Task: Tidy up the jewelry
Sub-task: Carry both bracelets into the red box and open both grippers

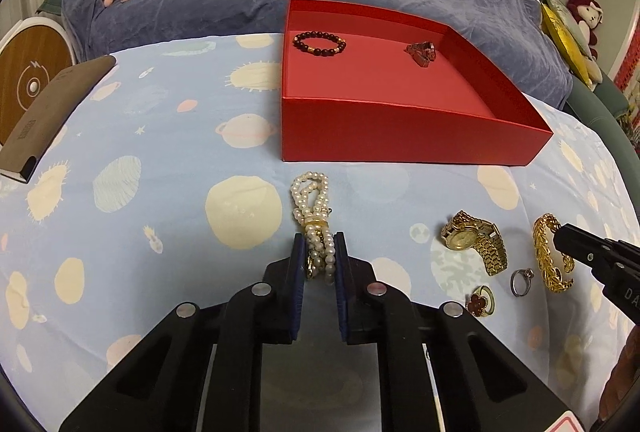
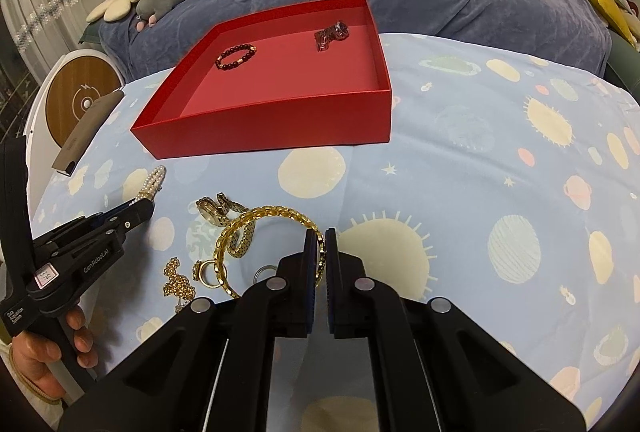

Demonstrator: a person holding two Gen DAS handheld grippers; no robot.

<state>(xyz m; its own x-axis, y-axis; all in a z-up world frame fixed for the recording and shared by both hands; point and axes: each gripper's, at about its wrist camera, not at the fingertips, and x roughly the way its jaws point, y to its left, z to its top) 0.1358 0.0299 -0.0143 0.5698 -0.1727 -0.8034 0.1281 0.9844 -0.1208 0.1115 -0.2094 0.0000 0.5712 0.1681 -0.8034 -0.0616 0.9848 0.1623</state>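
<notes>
- Notebook (image 1: pixel 48 112) with a brown cover lies at the 9 o'clock edge of the planet-print tablecloth (image 1: pixel 160 200), in the left wrist view.
- Left gripper (image 1: pixel 319 244) is clenched around the near end of the pearl bracelet (image 1: pixel 314 212); both blue pads press the pearl strands, and the far end of the bracelet rests on the cloth just in front of the red box (image 1: pixel 400 136).
- Red box sits at 12 o'clock from the left gripper, open-topped; inside, a dark beaded bracelet (image 1: pixel 320 43) lies toward its far left corner and a reddish watch (image 1: pixel 420 53) toward its far right, well apart from each other.
- Gold watch (image 1: pixel 474 242) lies on the cloth at 3 o'clock from the pearls, with a red clover ring (image 1: pixel 482 302) and a silver ring (image 1: pixel 521 281) nearer the camera.
- Gold flamingo brooch (image 2: pixel 178 282) shows at 8 o'clock in the right wrist view, beside the rings.
- Gold chain bracelet (image 1: pixel 550 256) lies furthest right of the loose pieces.
- Right gripper (image 2: pixel 320 236) is closed on the rim of the gold chain bracelet, the links pinched between its fingers; the loop otherwise rests on the cloth, overlapping the gold watch's band.
</notes>
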